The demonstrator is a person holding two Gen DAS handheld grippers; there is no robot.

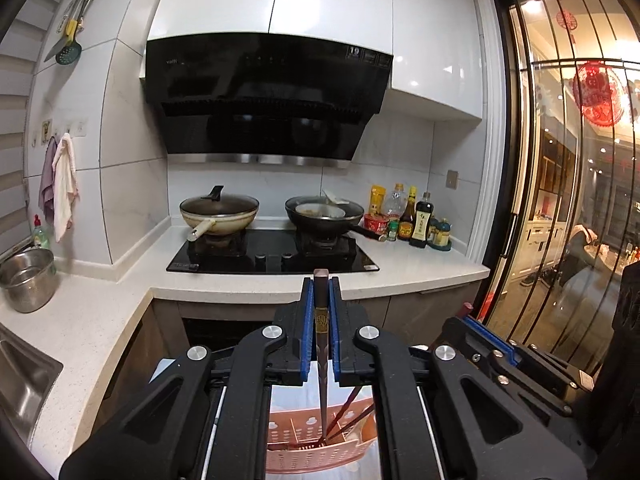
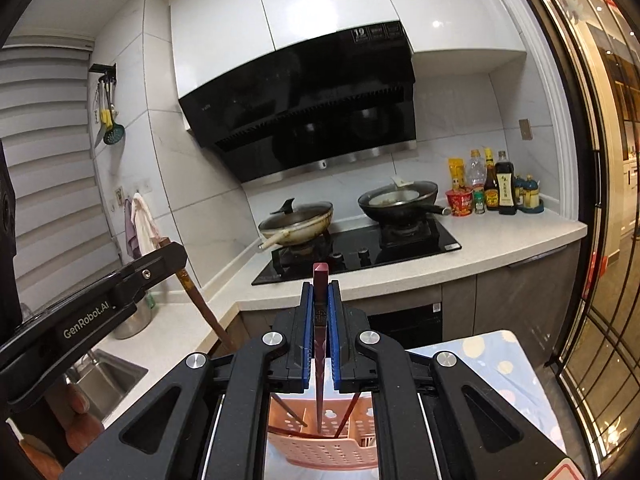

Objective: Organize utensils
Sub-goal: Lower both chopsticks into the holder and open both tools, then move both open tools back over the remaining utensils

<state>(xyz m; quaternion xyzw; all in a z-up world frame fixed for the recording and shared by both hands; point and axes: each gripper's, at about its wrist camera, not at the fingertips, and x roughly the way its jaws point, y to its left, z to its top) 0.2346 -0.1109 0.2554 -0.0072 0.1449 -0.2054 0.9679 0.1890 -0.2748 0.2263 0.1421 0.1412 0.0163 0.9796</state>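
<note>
L-shaped white counter (image 1: 420,276) wraps the far side and the left, its front edge running straight across just past both grippers, then turning toward the near left, where the sink (image 1: 24,376) is cut in. Black range hood (image 1: 268,96) hangs over a black cooktop (image 1: 272,256) holding a cream lidded wok (image 1: 218,212) on the left and a black pan (image 1: 324,214) on the right. Sauce bottles (image 1: 412,216) crowd the far right corner, and a steel pot (image 1: 28,278) sits on the left stretch. There's open air between the counter edge and the grippers.

Down low and near, a pink slotted utensil basket (image 1: 316,446) sits right under the fingers, with a few dark chopsticks leaning inside it.

The left gripper (image 1: 321,304) is clamped narrow on one dark chopstick (image 1: 321,344), upright, its lower tip down in the basket. The right gripper (image 2: 321,304) is pinched the same way on a reddish chopstick (image 2: 320,360), tip also reaching into the basket. They sit close side by side, so each one shows at the edge of the other's view.
</note>
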